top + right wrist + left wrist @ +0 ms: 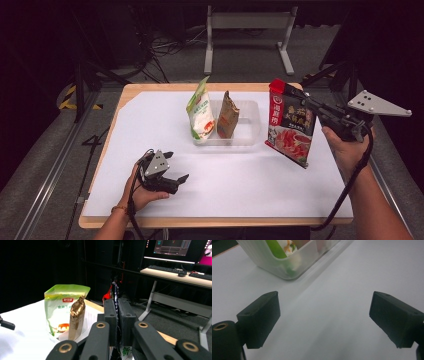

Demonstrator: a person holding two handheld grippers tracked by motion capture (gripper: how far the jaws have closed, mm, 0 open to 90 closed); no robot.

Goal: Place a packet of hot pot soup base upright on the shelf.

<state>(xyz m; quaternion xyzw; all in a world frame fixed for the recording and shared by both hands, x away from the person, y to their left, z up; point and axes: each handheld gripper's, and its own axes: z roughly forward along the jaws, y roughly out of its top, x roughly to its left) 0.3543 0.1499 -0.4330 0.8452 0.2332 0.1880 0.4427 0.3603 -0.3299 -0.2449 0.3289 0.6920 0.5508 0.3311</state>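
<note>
A red and black food pouch [290,125] hangs above the table's right side, pinched at its upper edge by my right gripper [306,101], which is shut on it. In the right gripper view the pouch edge [115,293] stands thin between the two pressed jaws. A clear plastic tub [248,131] at the table's centre holds a green and white pouch [200,111] and a brown and gold pouch [228,116], both upright. My left gripper [175,167] rests low on the white tabletop at the front left, open, nothing between its fingers [262,317].
The white sheet [225,175] covers a wooden table [131,91]. A grey metal stand [247,35] is on the floor behind the table. A desk with keyboard and monitors [175,255] lies beyond the right gripper. The tub corner [284,270] is just ahead of the left gripper.
</note>
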